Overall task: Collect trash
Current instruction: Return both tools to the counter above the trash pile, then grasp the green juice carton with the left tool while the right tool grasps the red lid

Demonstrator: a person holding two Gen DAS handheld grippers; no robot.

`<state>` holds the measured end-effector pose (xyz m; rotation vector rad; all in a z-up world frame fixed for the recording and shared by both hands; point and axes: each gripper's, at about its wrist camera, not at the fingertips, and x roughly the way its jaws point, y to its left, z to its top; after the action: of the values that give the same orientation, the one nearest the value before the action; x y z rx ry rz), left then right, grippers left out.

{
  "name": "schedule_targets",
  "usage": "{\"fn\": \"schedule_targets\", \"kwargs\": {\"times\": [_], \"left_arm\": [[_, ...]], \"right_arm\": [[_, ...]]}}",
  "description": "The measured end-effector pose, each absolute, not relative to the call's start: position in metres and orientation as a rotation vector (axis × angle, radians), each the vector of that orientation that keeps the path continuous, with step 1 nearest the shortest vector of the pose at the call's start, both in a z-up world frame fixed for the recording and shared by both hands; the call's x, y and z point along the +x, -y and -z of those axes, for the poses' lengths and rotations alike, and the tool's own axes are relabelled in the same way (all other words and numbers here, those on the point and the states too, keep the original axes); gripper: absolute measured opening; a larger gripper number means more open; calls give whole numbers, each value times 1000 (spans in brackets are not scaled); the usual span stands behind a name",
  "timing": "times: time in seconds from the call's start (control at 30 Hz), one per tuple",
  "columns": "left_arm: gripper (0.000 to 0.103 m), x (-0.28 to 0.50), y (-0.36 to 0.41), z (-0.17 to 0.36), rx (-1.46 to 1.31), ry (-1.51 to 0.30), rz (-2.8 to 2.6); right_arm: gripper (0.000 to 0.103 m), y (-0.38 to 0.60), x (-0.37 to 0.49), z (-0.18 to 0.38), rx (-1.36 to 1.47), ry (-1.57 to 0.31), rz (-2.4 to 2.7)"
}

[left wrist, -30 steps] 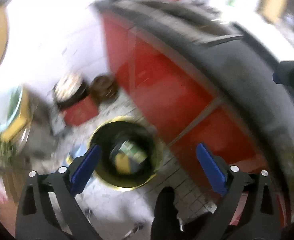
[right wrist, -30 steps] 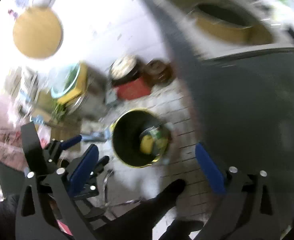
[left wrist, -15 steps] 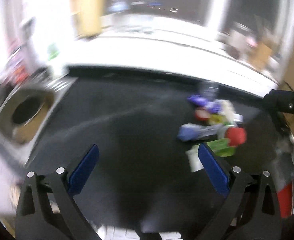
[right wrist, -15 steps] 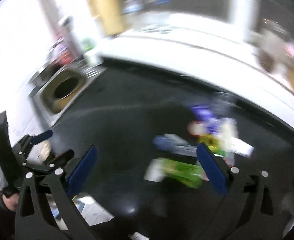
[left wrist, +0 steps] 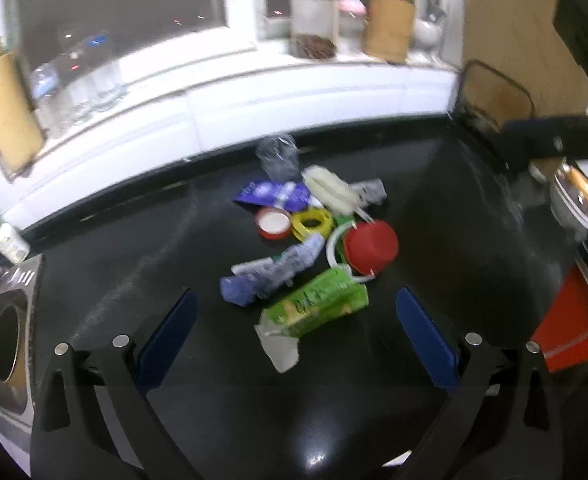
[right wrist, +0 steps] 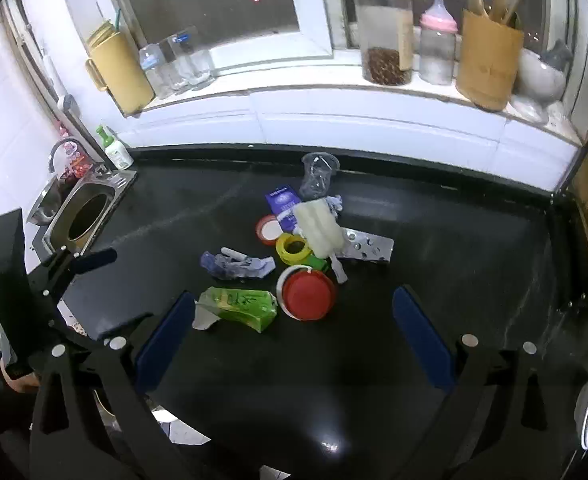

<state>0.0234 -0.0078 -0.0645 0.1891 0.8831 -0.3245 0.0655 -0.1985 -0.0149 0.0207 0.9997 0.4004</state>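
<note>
A heap of trash lies on the black counter point(right wrist: 453, 264): a green carton point(left wrist: 317, 306) point(right wrist: 238, 307), a red lid point(left wrist: 370, 246) point(right wrist: 307, 294), a crumpled blue wrapper point(left wrist: 270, 276) point(right wrist: 236, 266), a yellow tape ring point(right wrist: 293, 249), a red-rimmed cap point(right wrist: 268, 230), a purple packet point(right wrist: 282, 204), a white wrapper point(right wrist: 319, 230), a clear cup point(right wrist: 317, 174) and a blister strip point(right wrist: 367, 247). My left gripper point(left wrist: 295, 334) hangs open just short of the green carton. My right gripper point(right wrist: 294, 332) is open too, above the counter's near edge, holding nothing. The left gripper point(right wrist: 86, 260) shows at the right wrist view's left side.
A steel sink point(right wrist: 80, 220) sits at the counter's left end, with a soap bottle point(right wrist: 114, 150) behind it. On the windowsill stand a yellow jug point(right wrist: 120, 72), glasses, a jar point(right wrist: 385, 36), a baby bottle point(right wrist: 437, 40) and a utensil holder point(right wrist: 487, 56). A wire rack point(right wrist: 585, 220) borders the right.
Both views swung up from the floor bin to the counter top, then closed in on the trash heap. Both grippers stayed open and empty.
</note>
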Motion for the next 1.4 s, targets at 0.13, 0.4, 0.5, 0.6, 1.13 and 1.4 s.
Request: {"fn": "schedule_targets", "kwargs": {"times": [0.13,0.4,0.5,0.6,1.13,1.4], "left_arm": [[96,23,16,88,241,-895,368],[96,42,28,143,307,-899,450],[96,51,30,155,312,-900,472],[96,60,33,169,331,-902,513],[44,73,57,210,435,-1016,615],[41,55,45,180,284,-1035,504]], "right_arm": [[96,196,76,39,3,-1033,-410],[96,182,106,125,5,-1158,-430],[96,175,118,153,7,-1199,-437],[96,171,130,174,29,-1229,-437],[52,157,148,196,-8,-1280,-452],[52,169,135,163,-7,-1224,-441]]}}
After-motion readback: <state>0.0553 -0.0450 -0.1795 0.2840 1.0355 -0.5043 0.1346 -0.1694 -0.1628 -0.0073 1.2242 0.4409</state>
